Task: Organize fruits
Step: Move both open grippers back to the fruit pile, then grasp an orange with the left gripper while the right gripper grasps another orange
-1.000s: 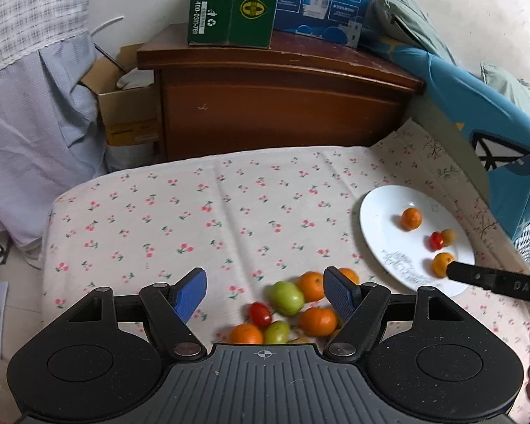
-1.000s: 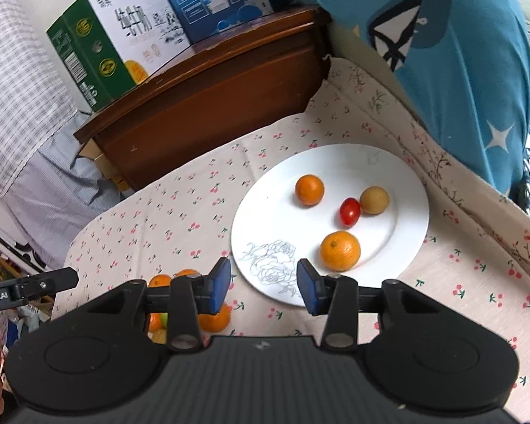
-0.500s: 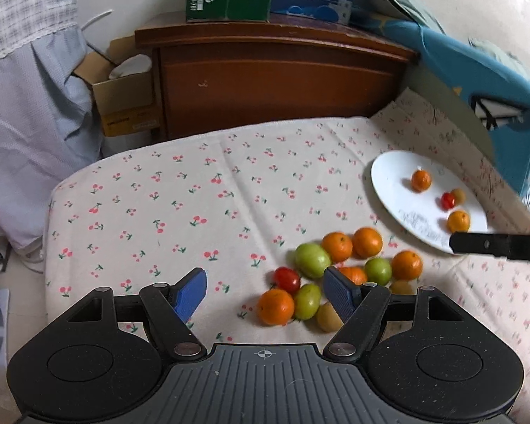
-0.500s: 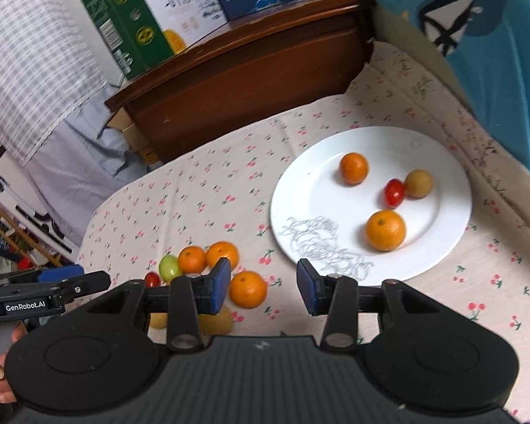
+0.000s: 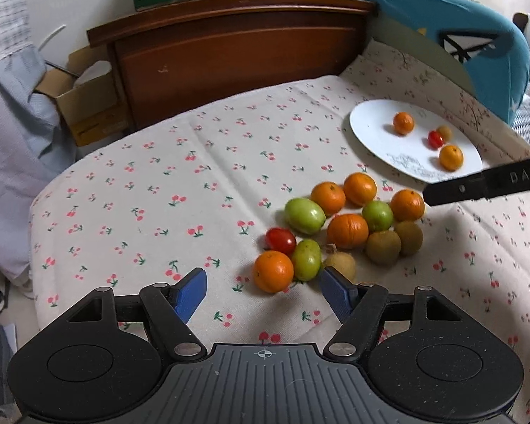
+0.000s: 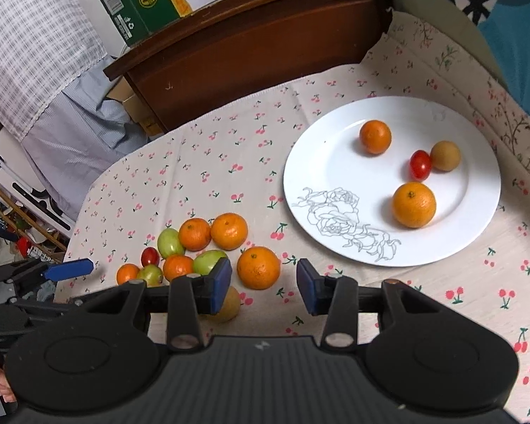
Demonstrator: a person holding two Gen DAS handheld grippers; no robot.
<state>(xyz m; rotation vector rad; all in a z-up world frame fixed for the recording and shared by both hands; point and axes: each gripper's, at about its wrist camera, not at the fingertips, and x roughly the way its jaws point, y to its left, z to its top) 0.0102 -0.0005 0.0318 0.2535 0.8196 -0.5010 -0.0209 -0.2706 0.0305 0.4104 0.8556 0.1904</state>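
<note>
Lining up the next pick: we read this as mid-task, four fruits already on the white plate [image 6: 477, 219] and a loose pile [image 5: 342, 226] on the cherry-print cloth [image 5: 194, 183] not yet moved.

Left gripper [image 5: 263, 291]: jaws wide and just closing a touch, nothing between the pads. It hangs just near-side of the pile, aimed at the near orange [image 5: 273, 271] and the green fruit [image 5: 307, 259] touching it.

Right gripper [image 6: 264, 285]: jaws narrower, empty. An orange [image 6: 258, 267] sits just beyond the gap, slightly left of centre; a brown fruit [image 6: 229, 305] is half hidden behind its left pad.

Pile in the left wrist view: five oranges, three green fruits, one red cherry tomato [image 5: 281, 241], three brown kiwi-like fruits, most of them touching. It lies near and left of the plate, close by but apart from the rim.

On the plate: two oranges, a red tomato [image 6: 420, 165] and a brown fruit [image 6: 445, 155] touching each other, rose line-drawing on the near-left part.

Next move, our call: pick one outer fruit, straddle it, close gently. They're round, so they will likely roll if nudged, and the neighbours are tight enough that a pad could knock one. Right gripper's orange is the cleanest target, with free space on its right side.
</note>
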